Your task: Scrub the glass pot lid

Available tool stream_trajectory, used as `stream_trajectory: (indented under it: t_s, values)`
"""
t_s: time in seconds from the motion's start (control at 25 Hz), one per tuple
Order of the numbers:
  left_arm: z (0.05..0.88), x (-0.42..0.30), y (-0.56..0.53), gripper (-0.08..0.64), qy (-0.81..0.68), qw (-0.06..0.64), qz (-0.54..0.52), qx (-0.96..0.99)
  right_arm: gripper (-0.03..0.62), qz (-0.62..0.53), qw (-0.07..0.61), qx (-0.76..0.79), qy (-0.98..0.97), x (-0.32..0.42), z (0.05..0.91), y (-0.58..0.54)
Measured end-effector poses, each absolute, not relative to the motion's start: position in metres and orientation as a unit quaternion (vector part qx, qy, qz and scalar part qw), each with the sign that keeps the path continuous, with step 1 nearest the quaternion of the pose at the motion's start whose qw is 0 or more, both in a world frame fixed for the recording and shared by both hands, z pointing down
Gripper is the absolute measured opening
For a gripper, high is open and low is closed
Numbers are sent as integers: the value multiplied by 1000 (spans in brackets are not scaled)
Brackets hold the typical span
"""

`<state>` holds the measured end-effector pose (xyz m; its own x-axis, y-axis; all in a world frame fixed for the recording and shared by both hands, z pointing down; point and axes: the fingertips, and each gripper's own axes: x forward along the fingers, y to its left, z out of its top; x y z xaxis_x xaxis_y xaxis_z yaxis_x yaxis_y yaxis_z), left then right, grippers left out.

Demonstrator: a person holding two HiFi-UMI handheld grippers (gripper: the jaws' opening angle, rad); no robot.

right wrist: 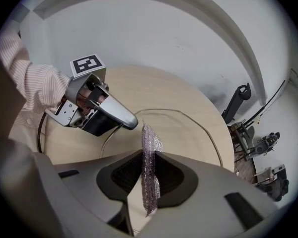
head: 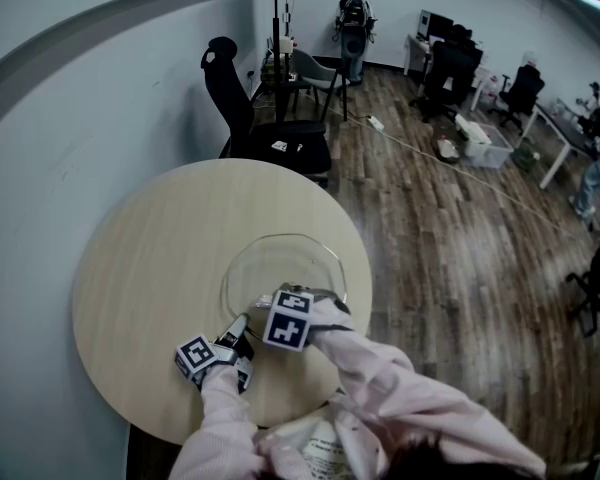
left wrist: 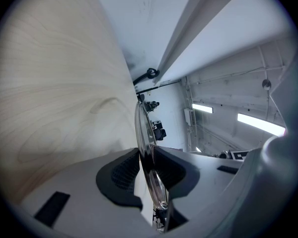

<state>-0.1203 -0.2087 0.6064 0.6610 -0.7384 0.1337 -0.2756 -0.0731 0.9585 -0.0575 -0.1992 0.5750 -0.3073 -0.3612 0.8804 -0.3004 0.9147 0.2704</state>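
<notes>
The glass pot lid (head: 290, 263) rests on the round wooden table (head: 150, 268), just in front of me. My left gripper (head: 240, 326) is shut on the lid's near-left rim. In the left gripper view the lid (left wrist: 144, 133) stands edge-on, pinched between the dark pads (left wrist: 124, 175). My right gripper (head: 270, 303) hovers over the lid's near edge, shut on a thin silvery mesh scrub pad (right wrist: 150, 167). In the right gripper view the pad's tip hangs above the lid (right wrist: 188, 133), close beside the left gripper (right wrist: 124, 120).
A black office chair (head: 270, 133) stands against the table's far side. A white wall (head: 60, 118) runs along the left. Wooden floor (head: 450, 258) lies to the right, with desks and people farther back. The table's near edge lies under my sleeves (head: 380, 388).
</notes>
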Motion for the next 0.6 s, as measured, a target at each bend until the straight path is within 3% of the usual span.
stream_trajectory:
  t_s: [0.6]
  values:
    - [613,-121,-210,86,-369,570,-196,707,86,20,511,191,-838,-72,572,-179]
